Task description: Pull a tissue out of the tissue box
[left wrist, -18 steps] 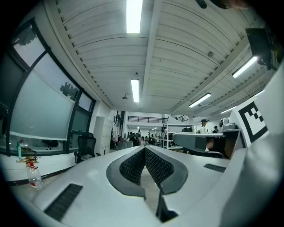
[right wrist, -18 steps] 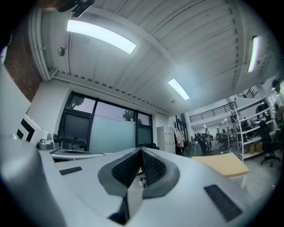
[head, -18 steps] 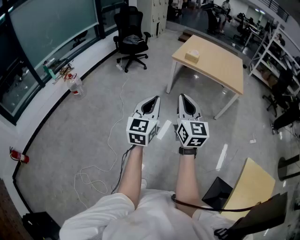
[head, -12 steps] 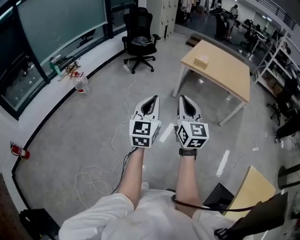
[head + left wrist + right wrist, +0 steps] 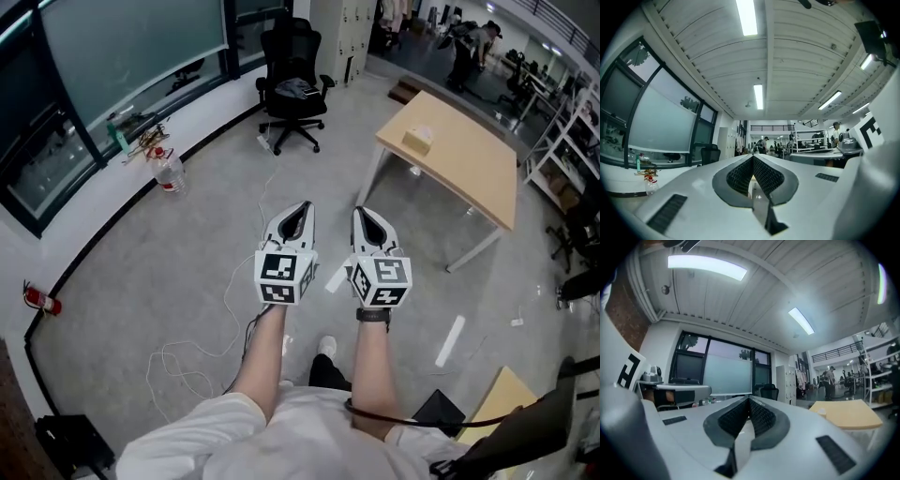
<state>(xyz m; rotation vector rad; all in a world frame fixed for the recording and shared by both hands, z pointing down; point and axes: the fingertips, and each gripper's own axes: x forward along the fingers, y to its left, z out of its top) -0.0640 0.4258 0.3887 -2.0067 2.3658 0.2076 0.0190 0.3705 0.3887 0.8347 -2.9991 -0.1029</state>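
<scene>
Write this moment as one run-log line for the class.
left gripper: shut, empty | right gripper: shut, empty | tissue box: on table, beyond both grippers

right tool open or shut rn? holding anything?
Shut, empty. The right tool shows its pads meeting at the tip, nothing between them.

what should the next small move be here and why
Probably step toward the table to bring the tissue box within reach. The box sits on the tabletop, well beyond the left hand-held gripper and the right hand-held gripper. Both are held side by side with jaws shut on nothing, so opening one can likely wait.
</scene>
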